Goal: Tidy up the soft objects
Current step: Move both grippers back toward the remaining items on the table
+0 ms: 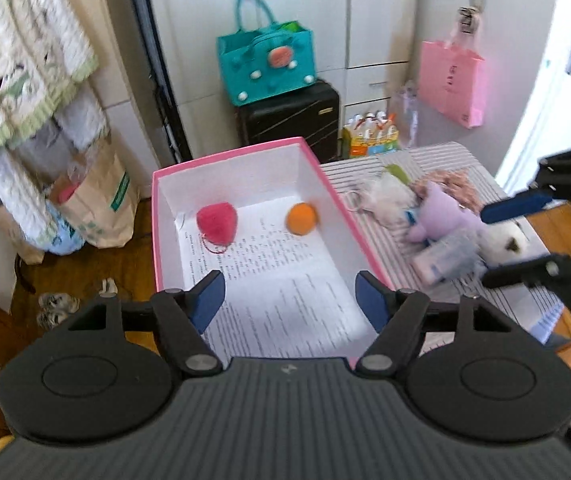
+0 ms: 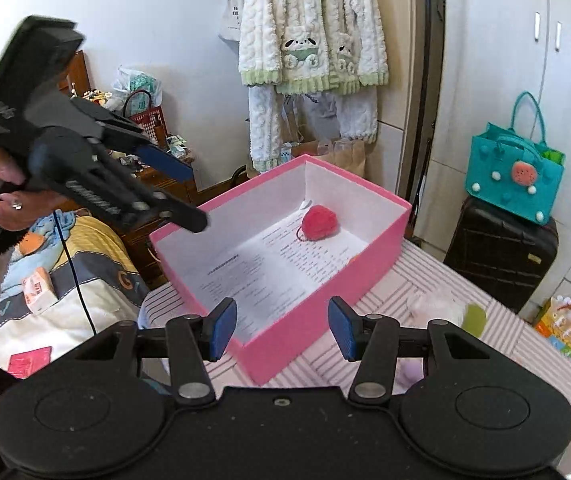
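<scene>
A pink box [image 1: 327,178] with white walls stands on a striped cloth [image 1: 445,160]. Inside lie a pink pompom [image 1: 217,224] and an orange ball [image 1: 301,219] on printed paper. It also shows in the right wrist view [image 2: 369,248] with the pink pompom [image 2: 319,220]. My left gripper [image 1: 290,300] is open and empty above the box's near end. My right gripper [image 2: 281,328] is open and empty above the box's near corner; it shows at the right of the left wrist view [image 1: 497,240]. Right of the box lie a purple plush [image 1: 443,218], a white fluffy toy [image 1: 385,196] and a white-brown plush [image 1: 505,242].
A teal bag [image 1: 267,64] sits on a black suitcase [image 1: 289,120] behind the table. A pink paper bag [image 1: 451,82] hangs on the right. Fleece clothes [image 2: 313,40] hang on the wall. A bed [image 2: 65,280] lies left of the table.
</scene>
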Demonstrator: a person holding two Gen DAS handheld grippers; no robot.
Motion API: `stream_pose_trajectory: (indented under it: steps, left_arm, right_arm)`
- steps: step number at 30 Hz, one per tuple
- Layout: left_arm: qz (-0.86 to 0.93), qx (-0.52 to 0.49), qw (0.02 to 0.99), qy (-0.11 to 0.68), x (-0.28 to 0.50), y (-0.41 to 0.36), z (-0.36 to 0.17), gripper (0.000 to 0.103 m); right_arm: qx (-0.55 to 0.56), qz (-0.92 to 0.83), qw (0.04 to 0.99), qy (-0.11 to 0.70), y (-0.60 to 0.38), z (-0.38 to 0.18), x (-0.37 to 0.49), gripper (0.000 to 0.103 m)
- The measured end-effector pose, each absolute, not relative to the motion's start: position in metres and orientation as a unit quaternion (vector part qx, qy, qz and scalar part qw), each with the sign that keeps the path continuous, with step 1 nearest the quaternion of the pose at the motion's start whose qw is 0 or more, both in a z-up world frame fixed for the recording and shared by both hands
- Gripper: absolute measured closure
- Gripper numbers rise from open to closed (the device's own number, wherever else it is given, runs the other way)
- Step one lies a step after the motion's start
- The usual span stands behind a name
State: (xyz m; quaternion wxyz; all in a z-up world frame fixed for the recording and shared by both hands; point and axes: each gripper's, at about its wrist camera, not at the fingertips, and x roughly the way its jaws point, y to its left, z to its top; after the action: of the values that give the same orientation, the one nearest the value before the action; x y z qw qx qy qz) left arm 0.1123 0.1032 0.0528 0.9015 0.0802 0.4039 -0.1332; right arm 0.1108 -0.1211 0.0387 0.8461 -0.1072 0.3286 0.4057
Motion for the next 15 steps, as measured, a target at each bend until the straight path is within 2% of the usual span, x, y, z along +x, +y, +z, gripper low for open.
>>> stream_pose_trajectory:
  steps: [8, 15]
  left_arm:
    - [-0.171, 0.102, 0.896, 0.396, 0.058, 0.080, 0.064, 0.023]
    - [-0.195, 0.112, 0.888, 0.401, 0.032, 0.051, 0.047, 0.020]
  right_arm:
    - [-0.088, 0.389, 0.858, 0.325, -0.160, 0.040, 0.073, 0.044]
    - [-0.087, 0.368, 0.865, 0.331, -0.189, 0.024, 0.043, 0.040]
